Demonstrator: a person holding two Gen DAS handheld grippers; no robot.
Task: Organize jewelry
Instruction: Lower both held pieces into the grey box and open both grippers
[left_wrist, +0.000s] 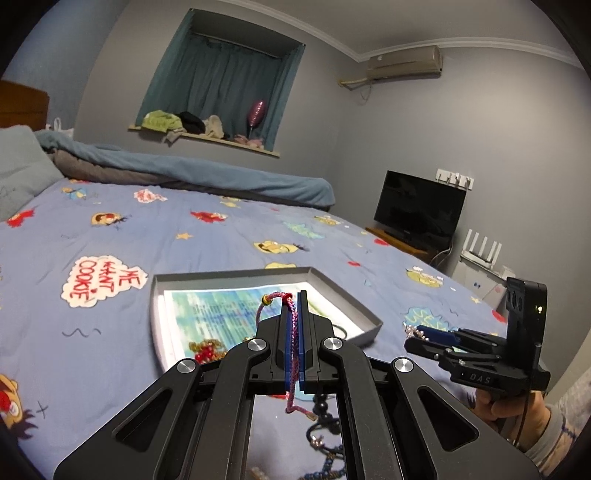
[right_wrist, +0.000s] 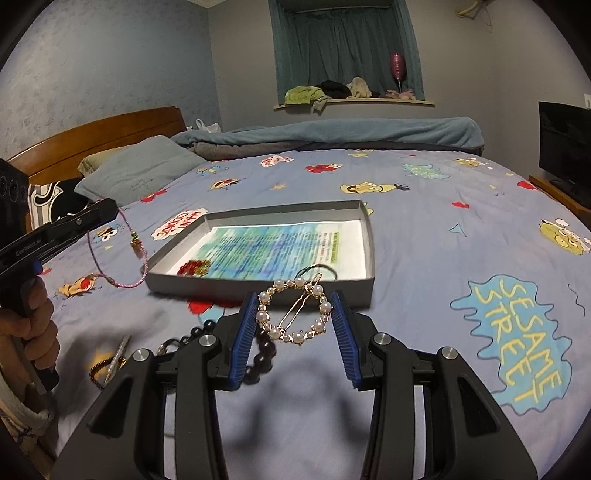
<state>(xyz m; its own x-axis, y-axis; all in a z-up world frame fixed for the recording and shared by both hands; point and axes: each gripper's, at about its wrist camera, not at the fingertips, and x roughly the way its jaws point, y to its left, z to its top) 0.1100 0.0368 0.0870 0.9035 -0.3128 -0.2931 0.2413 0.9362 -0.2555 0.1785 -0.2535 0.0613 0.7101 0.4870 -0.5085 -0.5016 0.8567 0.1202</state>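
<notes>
My left gripper (left_wrist: 294, 295) is shut on a pink braided bracelet (left_wrist: 293, 332) and holds it above the bed, near the front edge of a shallow grey box (left_wrist: 364, 308). In the right wrist view the bracelet (right_wrist: 110, 273) hangs from the left gripper (right_wrist: 109, 206), left of the box (right_wrist: 258, 291). My right gripper (right_wrist: 295, 306) is shut on a round pearl hair clip (right_wrist: 295, 314), held between its blue pads (right_wrist: 243, 325) above the sheet in front of the box. A red beaded piece (right_wrist: 192, 267) and a thin dark ring (right_wrist: 317, 271) lie in the box.
A dark bead bracelet (right_wrist: 264, 354), a gold-and-dark twisted piece (right_wrist: 107, 363) and other jewelry (left_wrist: 325, 443) lie on the blue cartoon sheet (right_wrist: 443, 295) in front of the box. Pillows (right_wrist: 140, 166) and a rolled blanket (right_wrist: 332, 136) lie at the back. A TV (left_wrist: 419, 208) stands right.
</notes>
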